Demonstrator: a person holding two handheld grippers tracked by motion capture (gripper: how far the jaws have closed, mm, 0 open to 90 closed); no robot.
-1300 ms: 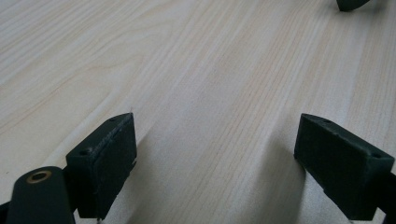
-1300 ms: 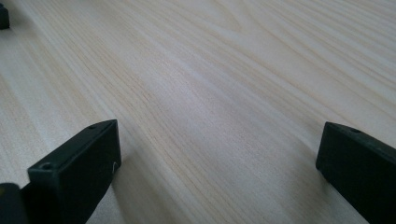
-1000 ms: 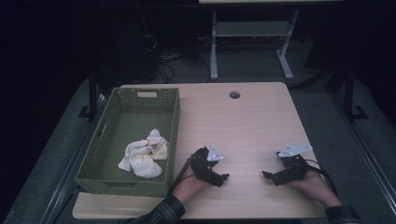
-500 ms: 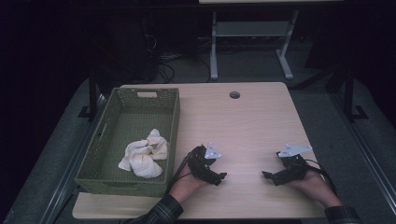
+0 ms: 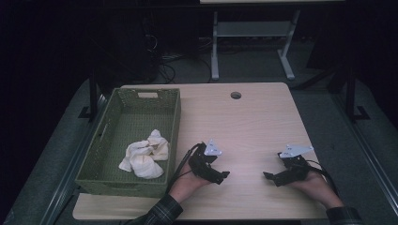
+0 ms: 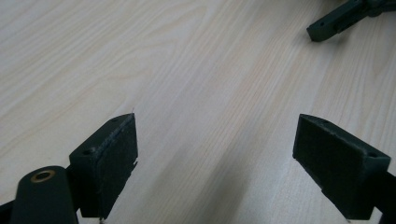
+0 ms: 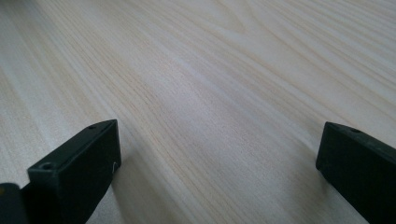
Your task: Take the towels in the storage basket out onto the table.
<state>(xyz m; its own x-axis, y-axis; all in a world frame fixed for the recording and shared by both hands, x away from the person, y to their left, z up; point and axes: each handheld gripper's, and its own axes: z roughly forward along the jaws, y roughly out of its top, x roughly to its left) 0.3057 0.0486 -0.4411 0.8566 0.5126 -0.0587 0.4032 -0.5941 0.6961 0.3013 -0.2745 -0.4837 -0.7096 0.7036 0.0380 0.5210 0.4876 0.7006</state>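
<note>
Crumpled white cloth sits in the green basket at desk left, nearest the left tool. Both tools rest on bare desk, jaws spread wide, holding nothing; right tool well apart from the cloth. For a grab, I'd lift the left tool over the basket wall and pinch a raised fold. Pale woodgrain top, dark room, another desk frame behind.

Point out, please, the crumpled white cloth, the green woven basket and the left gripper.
crumpled white cloth [image 5: 143, 157], high view, middle of its folds.
green woven basket [image 5: 174, 121], high view, its right wall.
left gripper [image 5: 224, 175], high view, between its fingertips.
</note>
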